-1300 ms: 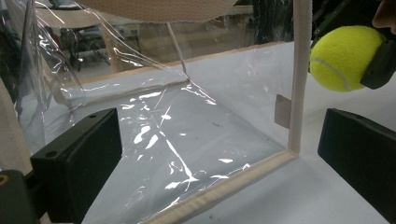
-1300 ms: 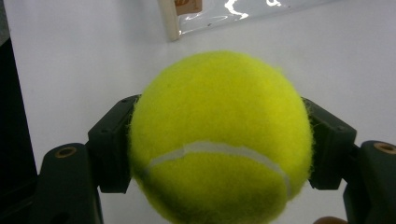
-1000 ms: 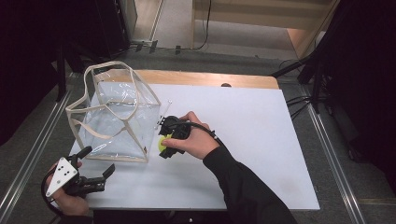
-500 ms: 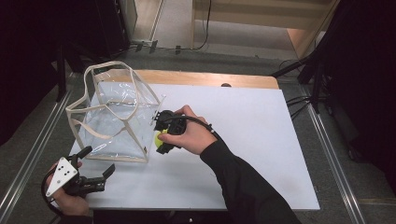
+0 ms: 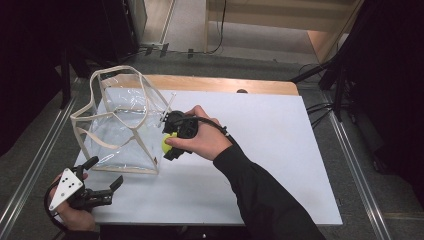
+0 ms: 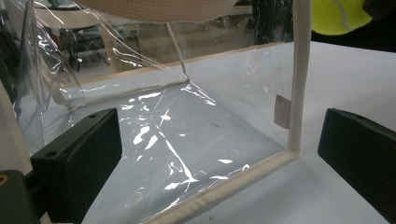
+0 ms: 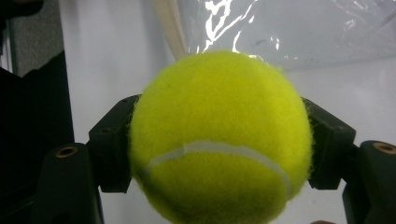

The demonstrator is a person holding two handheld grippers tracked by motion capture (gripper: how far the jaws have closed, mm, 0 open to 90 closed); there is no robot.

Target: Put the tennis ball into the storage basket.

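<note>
A white rectangular surface [image 5: 280, 150] with a strip of bare wood along its far edge stands on a grey floor, with dark stands and cables around it. Near the far left corner sits a clear plastic tote bag with cream fabric trim and handles [image 5: 122, 125], standing open at the top; its base reaches toward the near left edge.

The right tool [image 5: 169, 144] is held above the surface just beside the bag's right wall, roughly midway between the near and far edges. Its two black jaws are clamped on a fuzzy yellow-green tennis ball with a white seam [image 7: 219, 140], one jaw on each side of the ball. In the right gripper view the ball sits in front of the bag's clear wall and a cream strap, with white surface below. In the high view the ball [image 5: 168, 143] shows as a small yellow patch under the person's right hand [image 5: 200, 140], raised off the surface and outside the bag.

The left tool [image 5: 102, 181] rests at the near left corner, pointing toward the bag's near bottom edge. Its jaws stand wide apart with nothing between them; in the left gripper view they frame the bag's trimmed corner [image 6: 292, 149], and the ball [image 6: 338, 16] shows at the top right.
</note>
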